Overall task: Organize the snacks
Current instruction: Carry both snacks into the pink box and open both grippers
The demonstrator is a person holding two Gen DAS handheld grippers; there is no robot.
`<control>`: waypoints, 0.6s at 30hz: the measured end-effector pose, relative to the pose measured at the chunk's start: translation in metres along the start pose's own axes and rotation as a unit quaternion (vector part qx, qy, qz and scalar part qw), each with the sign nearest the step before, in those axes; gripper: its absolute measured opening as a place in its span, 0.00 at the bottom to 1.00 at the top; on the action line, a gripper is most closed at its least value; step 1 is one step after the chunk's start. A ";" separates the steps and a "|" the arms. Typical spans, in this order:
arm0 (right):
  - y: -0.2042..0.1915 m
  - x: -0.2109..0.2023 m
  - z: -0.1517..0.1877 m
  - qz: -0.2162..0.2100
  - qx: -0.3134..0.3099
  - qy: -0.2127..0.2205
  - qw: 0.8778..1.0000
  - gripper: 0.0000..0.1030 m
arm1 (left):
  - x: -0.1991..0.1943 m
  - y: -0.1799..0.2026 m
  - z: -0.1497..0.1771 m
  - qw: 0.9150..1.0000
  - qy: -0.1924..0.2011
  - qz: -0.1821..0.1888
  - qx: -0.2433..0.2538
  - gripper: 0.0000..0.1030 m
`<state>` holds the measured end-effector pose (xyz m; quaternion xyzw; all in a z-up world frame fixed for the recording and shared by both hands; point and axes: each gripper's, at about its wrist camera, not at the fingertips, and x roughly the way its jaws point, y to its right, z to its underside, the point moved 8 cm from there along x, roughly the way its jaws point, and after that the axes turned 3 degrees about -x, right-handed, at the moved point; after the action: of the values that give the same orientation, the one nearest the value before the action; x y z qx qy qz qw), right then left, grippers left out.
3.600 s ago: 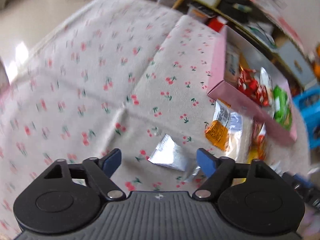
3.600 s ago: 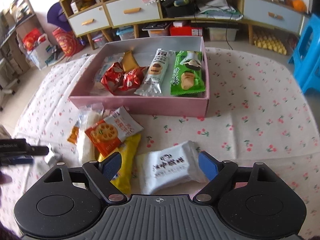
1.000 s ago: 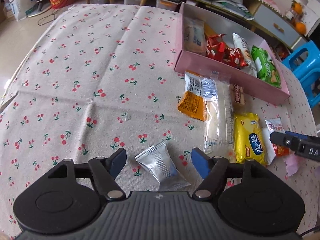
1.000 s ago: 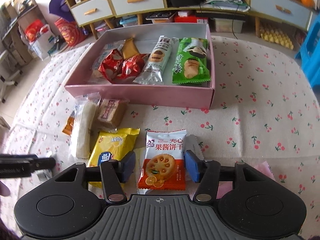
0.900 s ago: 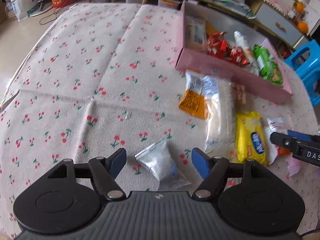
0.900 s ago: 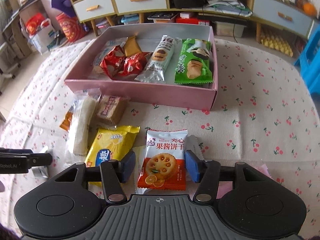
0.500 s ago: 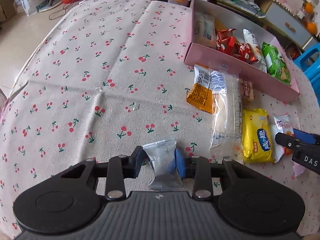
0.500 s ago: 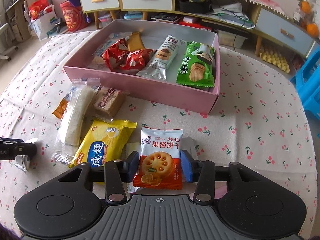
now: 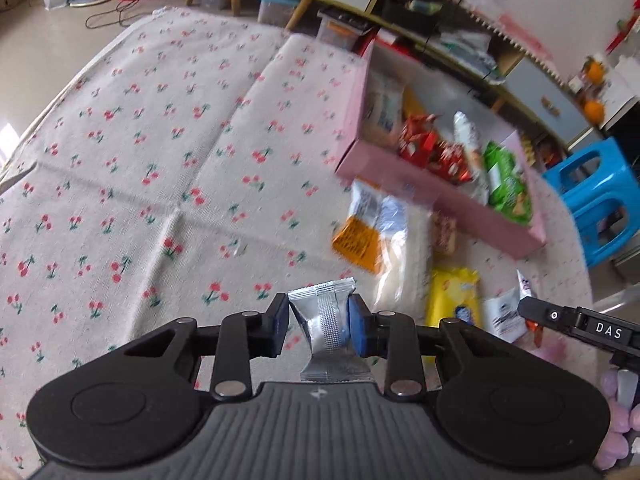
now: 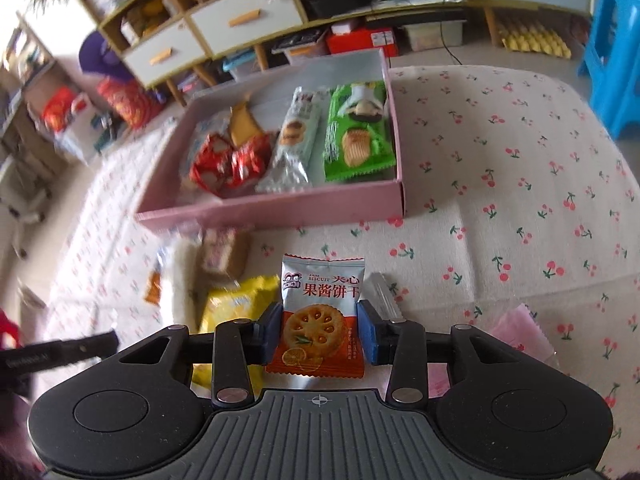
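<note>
The left gripper (image 9: 318, 326) is closing its jaws, pads already pressing one small silver packet (image 9: 325, 320), while the right gripper (image 10: 320, 334) is closing on one jam-biscuit packet (image 10: 320, 312), pinched at both sides. Just beyond, four snacks are lying loose on the cherry-print cloth (image 10: 500, 208): one yellow bag (image 10: 236, 304), one long white pack (image 9: 400, 256), one orange-ended packet (image 9: 358, 236), one small brown cake (image 10: 222, 256). Farther off, the pink box (image 10: 280, 206) is holding two red sweets (image 10: 228, 164), one grey-green biscuit pack (image 10: 296, 140) and one green packet (image 10: 356, 136), among others.

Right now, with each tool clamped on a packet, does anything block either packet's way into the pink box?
Nothing visible does. The jam biscuit packet in the right tool faces the open-topped pink cardboard box across cherry-print cloth; only its near wall must be cleared. The silver foil packet in the left tool would pass over loose snacks.
</note>
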<state>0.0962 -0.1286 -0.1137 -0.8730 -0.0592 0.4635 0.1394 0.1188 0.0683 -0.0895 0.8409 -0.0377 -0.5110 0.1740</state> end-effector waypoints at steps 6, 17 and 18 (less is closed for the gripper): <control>-0.011 -0.010 -0.024 -0.020 0.014 0.029 0.999 0.37 | -0.003 0.026 -0.035 0.999 0.036 0.026 0.016 0.28; -0.026 0.023 -0.085 -0.037 0.007 0.098 0.994 0.37 | 0.049 0.076 -0.091 0.991 0.092 0.054 0.082 0.28; -0.025 0.027 -0.085 -0.041 0.013 0.100 0.994 0.37 | 0.056 0.076 -0.090 0.991 0.089 0.050 0.090 0.28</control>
<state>0.1828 -0.1147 -0.0825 -0.9101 -0.0751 0.3681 0.1748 0.2325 0.0063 -0.0748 0.8923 -0.1095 -0.4196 0.1259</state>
